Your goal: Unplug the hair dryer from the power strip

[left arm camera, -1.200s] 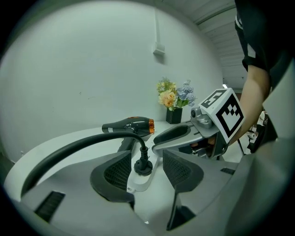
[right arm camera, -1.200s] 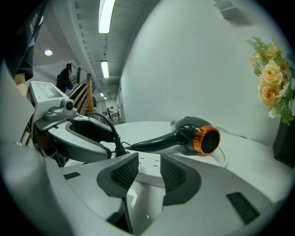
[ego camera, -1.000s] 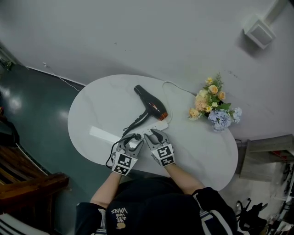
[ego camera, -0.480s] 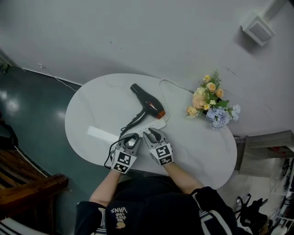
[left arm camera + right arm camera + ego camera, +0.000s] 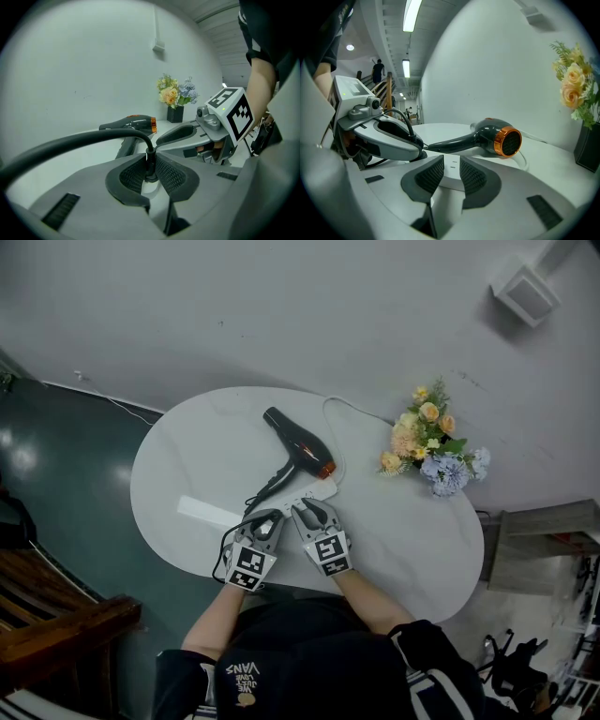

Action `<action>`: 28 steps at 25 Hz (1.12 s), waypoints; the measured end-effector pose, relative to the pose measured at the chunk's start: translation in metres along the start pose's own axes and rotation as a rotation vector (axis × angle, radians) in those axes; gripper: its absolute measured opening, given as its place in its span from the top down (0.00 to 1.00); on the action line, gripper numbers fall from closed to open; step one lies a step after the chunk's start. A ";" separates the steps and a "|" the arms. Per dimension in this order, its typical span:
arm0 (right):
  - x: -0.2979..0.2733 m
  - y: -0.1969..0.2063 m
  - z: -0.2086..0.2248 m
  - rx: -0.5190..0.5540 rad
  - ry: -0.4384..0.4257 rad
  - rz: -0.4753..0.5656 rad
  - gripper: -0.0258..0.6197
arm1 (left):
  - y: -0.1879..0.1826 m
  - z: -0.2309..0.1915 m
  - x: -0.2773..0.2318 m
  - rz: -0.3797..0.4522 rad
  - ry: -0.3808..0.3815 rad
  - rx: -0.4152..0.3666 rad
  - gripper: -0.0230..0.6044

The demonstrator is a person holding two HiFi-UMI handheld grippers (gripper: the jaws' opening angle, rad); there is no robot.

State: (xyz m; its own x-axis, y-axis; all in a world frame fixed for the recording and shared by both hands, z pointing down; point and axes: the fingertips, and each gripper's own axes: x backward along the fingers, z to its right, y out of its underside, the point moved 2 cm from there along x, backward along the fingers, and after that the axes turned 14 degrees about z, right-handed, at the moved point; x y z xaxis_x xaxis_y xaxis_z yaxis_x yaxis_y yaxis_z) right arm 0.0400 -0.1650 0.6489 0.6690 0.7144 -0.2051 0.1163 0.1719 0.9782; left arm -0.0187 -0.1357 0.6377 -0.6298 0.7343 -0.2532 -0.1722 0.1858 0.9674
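Seen from the head, the hair dryer (image 5: pixel 298 442) lies on the white bench (image 5: pixel 187 474), wired to the power strip (image 5: pixel 317 493). In the left gripper view, the left tongs (image 5: pixel 151 171) are closing narrow on the plug (image 5: pixel 150 159). In the right gripper view, the right tongs (image 5: pixel 446 174) are closing round the strip but not yet gripping it. Pulling early would likely drag the strip along.

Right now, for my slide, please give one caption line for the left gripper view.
Left gripper, jaws closing around the black plug in the power strip; hair dryer lies behind.
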 end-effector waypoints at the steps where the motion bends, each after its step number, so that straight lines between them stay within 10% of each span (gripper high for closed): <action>1: 0.000 0.000 0.000 0.000 0.001 -0.001 0.77 | 0.000 0.000 0.000 -0.001 0.003 0.001 0.85; 28: 0.001 0.001 -0.001 -0.014 0.028 -0.007 0.77 | -0.008 0.001 0.005 -0.012 0.036 -0.010 0.86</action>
State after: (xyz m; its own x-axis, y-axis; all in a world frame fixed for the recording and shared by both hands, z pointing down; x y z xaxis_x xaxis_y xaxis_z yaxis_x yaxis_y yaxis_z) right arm 0.0399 -0.1635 0.6494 0.6476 0.7317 -0.2126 0.1101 0.1862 0.9763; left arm -0.0198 -0.1326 0.6290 -0.6543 0.7084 -0.2648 -0.1869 0.1878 0.9643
